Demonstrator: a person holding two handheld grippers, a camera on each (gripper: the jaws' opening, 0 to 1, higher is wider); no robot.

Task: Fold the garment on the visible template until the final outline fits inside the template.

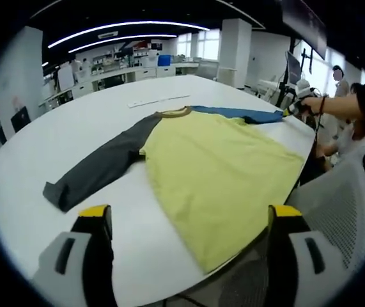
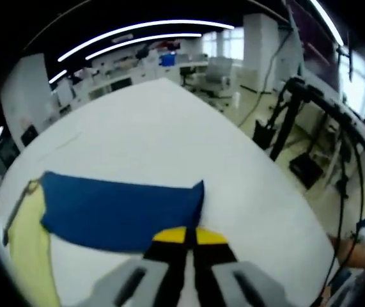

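Left gripper view: shirt (image 1: 214, 166) spread flat on the white table (image 1: 73, 134).
Its yellow body reaches the table's near edge, the grey sleeve (image 1: 99, 167) stretches away to one side, and the blue sleeve (image 2: 121, 212) to the other. The left gripper (image 1: 188, 220) hovers before the shirt's hem, jaws wide apart, holding nothing. In the right gripper view, the right gripper (image 2: 188, 238) has its jaws pressed together on the blue sleeve's cuff edge.

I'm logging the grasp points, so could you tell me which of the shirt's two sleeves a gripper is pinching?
The blue sleeve: the right gripper is shut on its cuff edge. The dark grey sleeve lies free.
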